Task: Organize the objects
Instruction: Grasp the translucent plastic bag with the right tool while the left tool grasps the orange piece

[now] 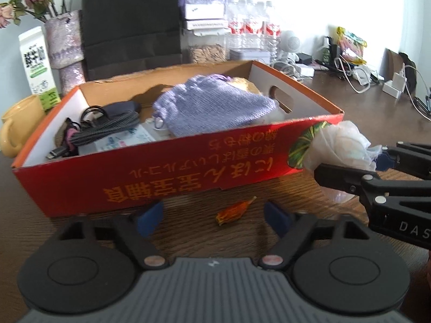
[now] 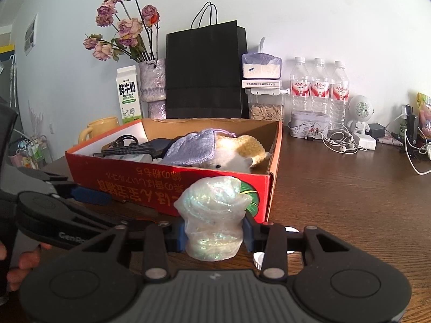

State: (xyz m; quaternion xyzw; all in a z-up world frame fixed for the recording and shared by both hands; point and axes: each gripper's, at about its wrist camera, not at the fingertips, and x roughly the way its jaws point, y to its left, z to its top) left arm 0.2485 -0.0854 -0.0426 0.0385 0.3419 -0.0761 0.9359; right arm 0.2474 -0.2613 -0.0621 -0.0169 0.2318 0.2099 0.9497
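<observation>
A red cardboard box [image 1: 167, 172] [image 2: 150, 188] stands open on the wooden table. It holds a lilac knit pouch [image 1: 212, 105] [image 2: 188, 145], a black cable bundle [image 1: 105, 129] [image 2: 126, 148] and a plush toy [image 2: 239, 153]. My right gripper [image 2: 215, 234] is shut on a crumpled iridescent plastic bundle [image 2: 212, 215] [image 1: 339, 145], held in front of the box's near right corner. My left gripper [image 1: 215, 215] is open and empty, low before the box's front wall. A small orange wrapper [image 1: 234, 211] lies on the table between its fingers.
Behind the box stand a black paper bag [image 2: 204, 72], a milk carton [image 2: 129, 94], a vase of dried roses [image 2: 153, 86], a yellow mug [image 2: 99, 129], water bottles [image 2: 319, 88] and a jar of seeds [image 2: 265, 110]. Cables and chargers [image 2: 342, 140] lie at right.
</observation>
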